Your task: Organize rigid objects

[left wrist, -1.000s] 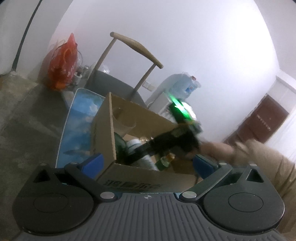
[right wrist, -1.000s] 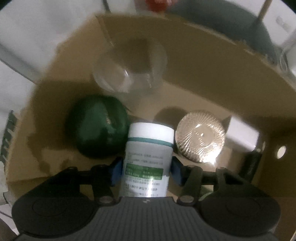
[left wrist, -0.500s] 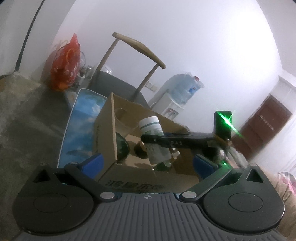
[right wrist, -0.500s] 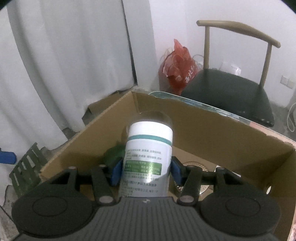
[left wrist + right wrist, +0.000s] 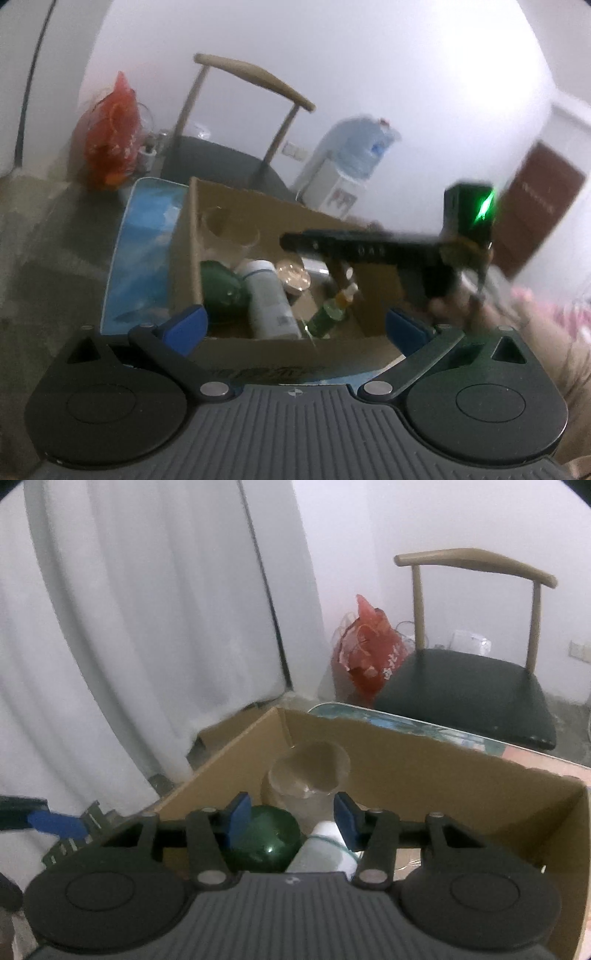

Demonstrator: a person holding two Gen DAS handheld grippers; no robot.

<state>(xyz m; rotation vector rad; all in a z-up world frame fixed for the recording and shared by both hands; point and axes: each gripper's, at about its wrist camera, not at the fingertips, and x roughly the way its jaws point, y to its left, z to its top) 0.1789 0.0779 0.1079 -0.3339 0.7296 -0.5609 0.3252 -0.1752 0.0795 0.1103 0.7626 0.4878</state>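
Note:
An open cardboard box [image 5: 258, 349] [image 5: 443, 775] holds a white bottle [image 5: 269, 299] [image 5: 325, 853] lying on its side. Beside it lie a dark green round object [image 5: 221, 291] [image 5: 266, 838], a clear glass cup [image 5: 310, 775], a gold round tin [image 5: 293, 278] and a small green bottle [image 5: 328, 314]. My right gripper [image 5: 291, 818] hangs above the box; its jaws are closing with nothing between them. My left gripper [image 5: 297, 326] stands open at the box's near wall, holding nothing.
The box rests on a blue-patterned tabletop [image 5: 147, 240]. Behind it stand a dark-seated chair [image 5: 465, 686], a red plastic bag [image 5: 369, 657] and a water dispenser [image 5: 354, 155]. A white curtain [image 5: 129, 627] hangs on the left and a brown door [image 5: 535, 221] is at far right.
The white bottle has left my right gripper and now lies in the box. The right gripper has lifted and tipped up out of the box. The left view has shifted slightly.

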